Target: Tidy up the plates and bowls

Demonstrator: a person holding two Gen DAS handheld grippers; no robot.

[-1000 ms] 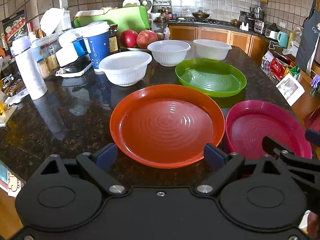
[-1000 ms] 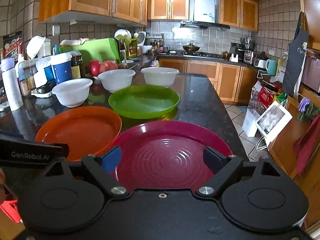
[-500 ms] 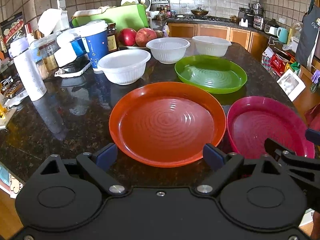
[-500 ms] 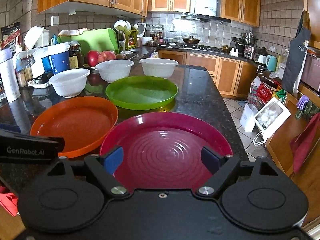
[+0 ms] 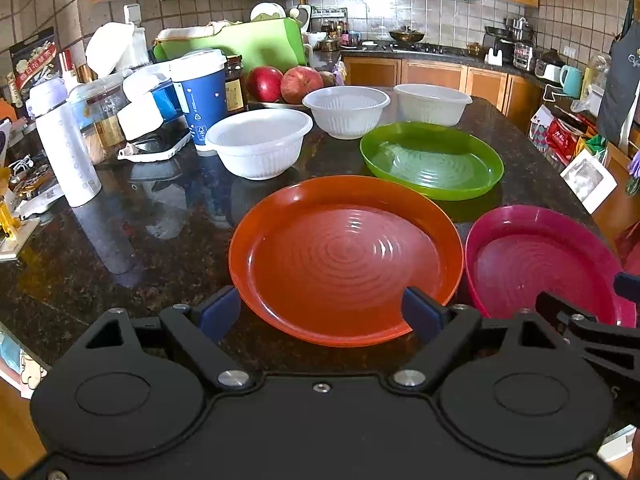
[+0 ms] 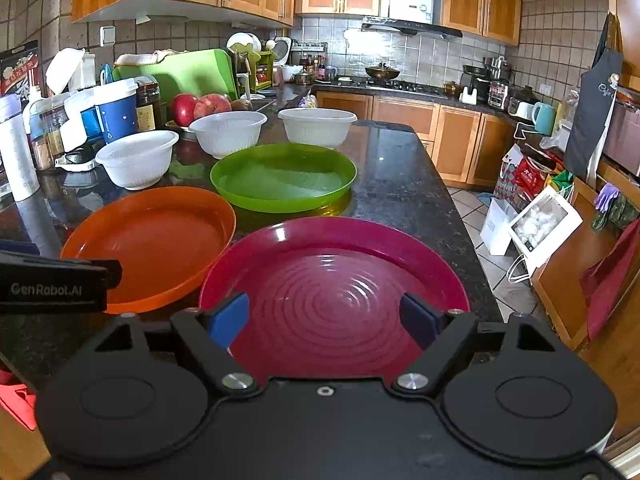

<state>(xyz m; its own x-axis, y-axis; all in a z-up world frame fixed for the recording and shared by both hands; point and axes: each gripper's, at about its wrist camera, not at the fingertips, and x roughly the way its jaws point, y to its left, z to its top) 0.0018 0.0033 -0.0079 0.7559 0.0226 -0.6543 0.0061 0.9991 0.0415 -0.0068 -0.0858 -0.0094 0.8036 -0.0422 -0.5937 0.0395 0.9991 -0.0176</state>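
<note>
An orange plate [image 5: 344, 256] lies on the dark stone counter [image 5: 140, 248], with a magenta plate [image 5: 540, 260] to its right and a green plate [image 5: 432, 160] behind. Three white bowls [image 5: 260, 144] [image 5: 346, 110] [image 5: 432, 102] stand in a row further back. My left gripper [image 5: 320, 312] is open with its jaws closing. The orange plate's near rim lies between the pads, untouched. My right gripper [image 6: 324, 318] is open too and closing, low over the near part of the magenta plate [image 6: 332, 288], gripping nothing. The right wrist view also shows the orange plate [image 6: 156, 240] and green plate [image 6: 284, 178].
Clutter fills the counter's left side: a white bottle [image 5: 64, 144], a blue paper cup [image 5: 202, 100], jars, apples [image 5: 280, 84] and a green cutting board [image 5: 248, 44]. The counter's right edge [image 6: 452, 216] drops to a tiled floor with bags and boxes.
Both pairs of jaws have narrowed slightly. The right gripper has edged a little over the magenta plate. The left gripper has kept its place.
</note>
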